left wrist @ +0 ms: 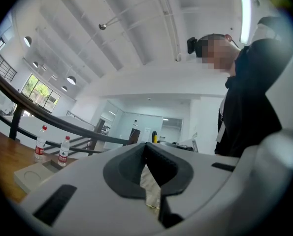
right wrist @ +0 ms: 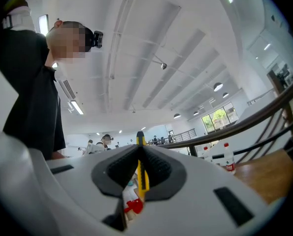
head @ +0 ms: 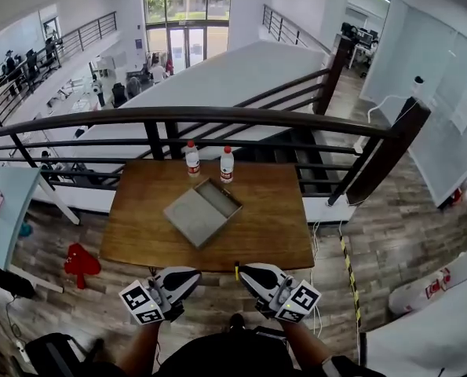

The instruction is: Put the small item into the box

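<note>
The right gripper (right wrist: 139, 154) is pinching a slim yellow cutter (right wrist: 141, 175) between its fingers, holding it just off the near edge of the desk (head: 272, 230). The left gripper (left wrist: 146, 147) is hanging beside it, fingers pressed together on nothing. The grey box (head: 195, 215) is lying open mid-desk, with two bottles (head: 192, 159) standing behind it.

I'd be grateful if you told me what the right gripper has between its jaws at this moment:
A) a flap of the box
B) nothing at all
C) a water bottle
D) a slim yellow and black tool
D: in the right gripper view, the right gripper has its jaws shut on a slim yellow and black tool, whose tip pokes out past them.
</note>
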The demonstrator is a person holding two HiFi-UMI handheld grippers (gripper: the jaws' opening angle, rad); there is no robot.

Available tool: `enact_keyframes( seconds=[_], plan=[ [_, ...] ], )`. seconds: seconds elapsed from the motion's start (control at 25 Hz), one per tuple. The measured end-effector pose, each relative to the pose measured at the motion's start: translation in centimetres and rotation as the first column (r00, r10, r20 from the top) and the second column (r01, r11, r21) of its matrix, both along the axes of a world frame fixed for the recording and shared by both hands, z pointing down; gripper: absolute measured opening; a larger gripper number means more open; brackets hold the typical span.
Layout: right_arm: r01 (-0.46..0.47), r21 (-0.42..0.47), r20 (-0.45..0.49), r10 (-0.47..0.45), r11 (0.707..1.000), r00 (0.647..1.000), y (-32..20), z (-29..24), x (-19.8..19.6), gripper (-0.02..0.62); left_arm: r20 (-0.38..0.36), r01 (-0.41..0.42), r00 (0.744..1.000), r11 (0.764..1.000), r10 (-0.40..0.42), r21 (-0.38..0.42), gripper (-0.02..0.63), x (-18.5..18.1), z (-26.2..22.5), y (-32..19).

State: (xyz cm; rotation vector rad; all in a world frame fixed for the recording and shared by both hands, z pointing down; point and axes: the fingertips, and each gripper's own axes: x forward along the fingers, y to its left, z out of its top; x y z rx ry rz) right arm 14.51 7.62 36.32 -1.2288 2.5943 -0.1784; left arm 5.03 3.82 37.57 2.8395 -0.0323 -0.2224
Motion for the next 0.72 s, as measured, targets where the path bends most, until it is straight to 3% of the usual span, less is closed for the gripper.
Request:
enact_keyframes(
  seconds=[0.36,0.72],
  plan=[
    [0.026,0.018,0.025,-0.027,0.999,0.999,-2.2,0.3,7.0,0.041,-0.012,0.067,0.998,0.997,-0.067,0.042,0.015,5.4,-1.7,-2.3],
    [0.003,-0.037,0.07,-0.001,0.999,0.998,-6.1,3.2,9.4,0.041,0.014,0.109,0.994,0.993,-0.109,-0.035,0.015,6.0,1.3,-6.2]
  ],
)
